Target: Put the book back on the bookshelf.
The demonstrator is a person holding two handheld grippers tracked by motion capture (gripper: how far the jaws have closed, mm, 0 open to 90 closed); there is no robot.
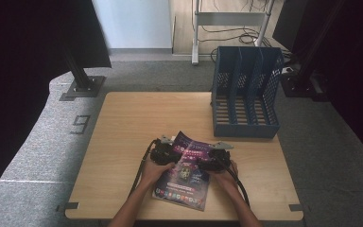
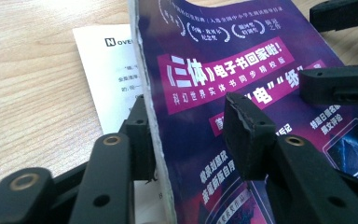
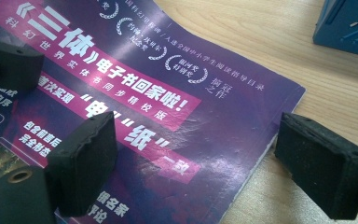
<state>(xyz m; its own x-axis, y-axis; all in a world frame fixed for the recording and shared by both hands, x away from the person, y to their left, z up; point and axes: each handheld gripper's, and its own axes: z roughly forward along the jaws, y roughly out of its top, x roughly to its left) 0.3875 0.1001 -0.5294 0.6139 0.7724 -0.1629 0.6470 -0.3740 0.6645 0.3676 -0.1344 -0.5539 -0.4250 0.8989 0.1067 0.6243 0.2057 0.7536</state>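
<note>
A purple magazine (image 1: 184, 172) with white and pink print lies at the near middle of the wooden table (image 1: 132, 123). In the left gripper view its left edge (image 2: 151, 116) is tipped up between the jaws of my left gripper (image 2: 189, 133). One jaw is under the edge and the other over the cover, with a gap still showing. My right gripper (image 3: 203, 161) stands wide open across the magazine's right edge (image 3: 261, 154), one jaw above the cover and one above bare wood. In the high view both grippers, the left (image 1: 170, 152) and the right (image 1: 207, 164), sit at the magazine's two sides.
A white printed sheet (image 2: 107, 79) lies under the magazine's left side. A blue slotted file rack (image 1: 246, 94) stands at the table's far right, its corner also in the right gripper view (image 3: 349, 23). Bare wood spreads to the left and far side.
</note>
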